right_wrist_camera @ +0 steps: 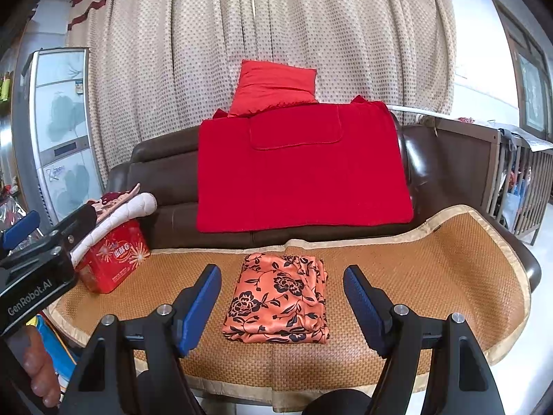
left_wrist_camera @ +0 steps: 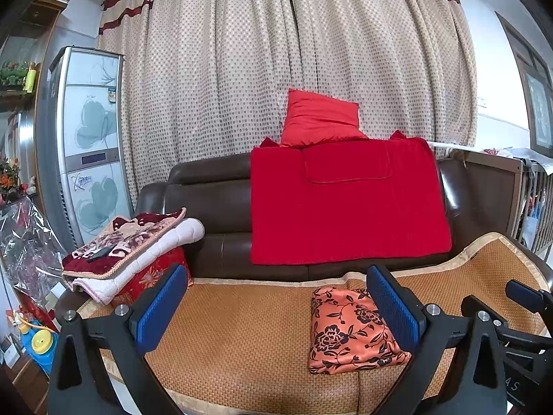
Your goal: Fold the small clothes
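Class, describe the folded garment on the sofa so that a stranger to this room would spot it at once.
Start at the brown leather sofa before the dotted curtain; a woven straw mat covers its seat. The folded garment lies mid-mat, below the red blanket. It alone is orange with black flowers; the red tin sits left.

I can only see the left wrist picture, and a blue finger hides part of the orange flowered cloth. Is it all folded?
Observer: Yes. The right wrist view shows the whole orange black-flowered cloth as a neat folded rectangle on the woven straw mat.
Operator: Is the other gripper holding it?
Observer: No. The right gripper has its fingers open, with the cloth showing between them, untouched.
Operator: What's the red thing under the folded quilted blankets?
Observer: A box-shaped red tin with firework pictures, standing on the mat.
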`<state>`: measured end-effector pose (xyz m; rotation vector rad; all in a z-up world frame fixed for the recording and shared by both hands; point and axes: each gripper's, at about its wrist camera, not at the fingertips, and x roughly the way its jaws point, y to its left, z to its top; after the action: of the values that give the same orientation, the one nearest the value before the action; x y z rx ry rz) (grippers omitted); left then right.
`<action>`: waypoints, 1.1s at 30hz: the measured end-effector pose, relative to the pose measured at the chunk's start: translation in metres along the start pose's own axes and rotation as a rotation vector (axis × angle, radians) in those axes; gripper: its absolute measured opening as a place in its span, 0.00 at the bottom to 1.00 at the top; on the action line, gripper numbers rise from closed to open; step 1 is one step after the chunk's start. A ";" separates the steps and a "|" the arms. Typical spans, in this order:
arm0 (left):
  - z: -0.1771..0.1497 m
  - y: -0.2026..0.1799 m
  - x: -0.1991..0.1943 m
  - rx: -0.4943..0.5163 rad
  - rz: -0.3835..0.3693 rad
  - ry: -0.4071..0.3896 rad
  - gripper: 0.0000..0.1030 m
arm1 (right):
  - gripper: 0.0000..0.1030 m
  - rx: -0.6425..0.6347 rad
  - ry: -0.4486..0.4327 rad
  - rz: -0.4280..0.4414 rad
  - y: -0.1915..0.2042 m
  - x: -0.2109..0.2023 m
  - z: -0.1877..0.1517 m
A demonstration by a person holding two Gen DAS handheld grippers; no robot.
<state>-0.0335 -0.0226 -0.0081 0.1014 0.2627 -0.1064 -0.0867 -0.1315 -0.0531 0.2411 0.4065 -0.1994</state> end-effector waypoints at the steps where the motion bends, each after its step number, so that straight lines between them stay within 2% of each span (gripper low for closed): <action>1: 0.000 0.000 0.000 0.000 0.002 -0.002 1.00 | 0.75 -0.001 -0.001 0.001 0.000 0.000 0.000; 33: 0.000 0.010 -0.004 -0.016 -0.008 -0.012 1.00 | 0.75 -0.035 -0.002 -0.008 0.007 -0.006 0.004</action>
<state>-0.0358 -0.0122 -0.0061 0.0837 0.2521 -0.1128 -0.0885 -0.1248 -0.0459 0.2048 0.4086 -0.2007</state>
